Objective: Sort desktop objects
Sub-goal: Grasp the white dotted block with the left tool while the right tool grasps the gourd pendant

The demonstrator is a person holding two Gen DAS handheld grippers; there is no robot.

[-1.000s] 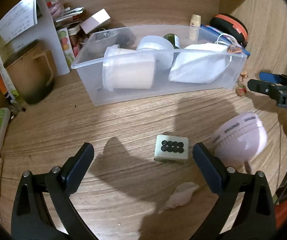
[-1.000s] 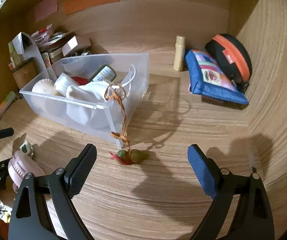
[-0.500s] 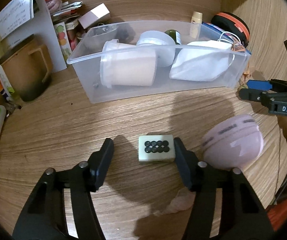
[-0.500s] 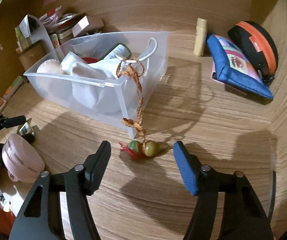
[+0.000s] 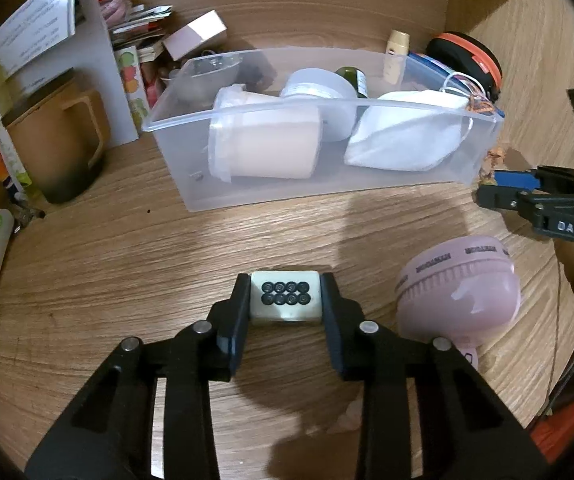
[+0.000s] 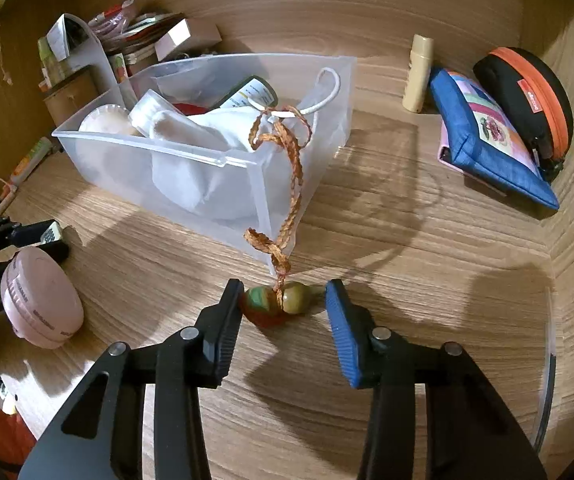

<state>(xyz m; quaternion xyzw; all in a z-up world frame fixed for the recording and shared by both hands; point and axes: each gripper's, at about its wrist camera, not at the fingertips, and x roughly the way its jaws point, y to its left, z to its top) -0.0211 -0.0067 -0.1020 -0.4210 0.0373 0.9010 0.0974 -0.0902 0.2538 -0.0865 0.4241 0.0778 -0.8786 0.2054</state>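
Observation:
A cream mahjong tile (image 5: 285, 298) with black dots lies on the wooden desk. My left gripper (image 5: 285, 280) is closing, and both black pads press its sides. The tile (image 6: 51, 234) also shows at the far left of the right wrist view. A bead charm (image 6: 283, 302) of green, olive and red beads lies by the corner of the clear bin (image 6: 191, 160). Its orange braided cord (image 6: 293, 184) runs up over the rim. My right gripper (image 6: 285, 292) is shut on the charm; the black finger touches it, the blue pad sits at its other side.
A pink hand fan (image 5: 459, 284) lies right of the tile. The bin (image 5: 287, 196) holds a cup, a tape roll, a bottle and a white mask. A brown mug (image 5: 55, 152) stands left. A blue pouch (image 6: 491, 144), black-orange case (image 6: 527, 96) and beige tube (image 6: 419, 74) sit back right.
Both grippers went from wide open to closed in, the left onto the mahjong tile, the right around the bead charm. Both edged slightly forward.

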